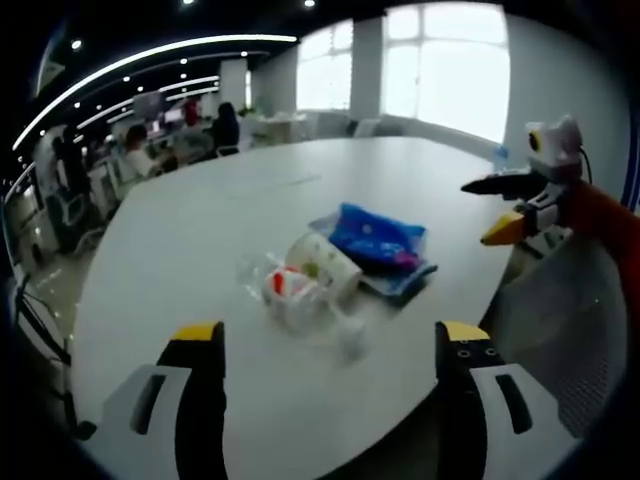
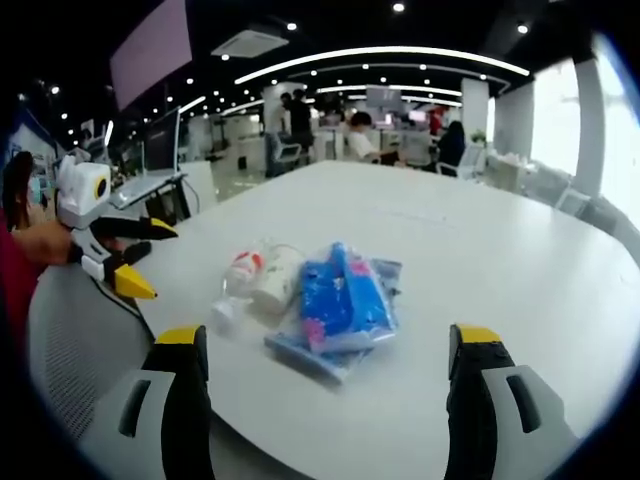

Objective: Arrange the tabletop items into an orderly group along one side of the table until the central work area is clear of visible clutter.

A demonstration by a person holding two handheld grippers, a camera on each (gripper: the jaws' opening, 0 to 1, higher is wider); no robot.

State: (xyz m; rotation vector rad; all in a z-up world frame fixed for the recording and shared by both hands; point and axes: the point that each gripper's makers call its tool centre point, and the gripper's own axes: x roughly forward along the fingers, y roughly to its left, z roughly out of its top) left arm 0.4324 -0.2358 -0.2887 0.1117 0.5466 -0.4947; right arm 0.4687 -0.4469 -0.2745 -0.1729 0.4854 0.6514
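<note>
Blue packets (image 2: 342, 300) and cup (image 2: 275, 283) — clustered mid-table (image 2: 480, 260).

One blue packet (image 2: 345, 300) — one paper cup (image 2: 275, 283)

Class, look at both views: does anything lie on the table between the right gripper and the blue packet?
Nothing visible does. The right gripper is open, with bare white table between its jaws and the blue packet.

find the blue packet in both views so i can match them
Left gripper view: blue packet sits right of centre on the white table.
Right gripper view: blue packet lies just below centre.
Shared landmark: the white cup lying beside it.
</note>
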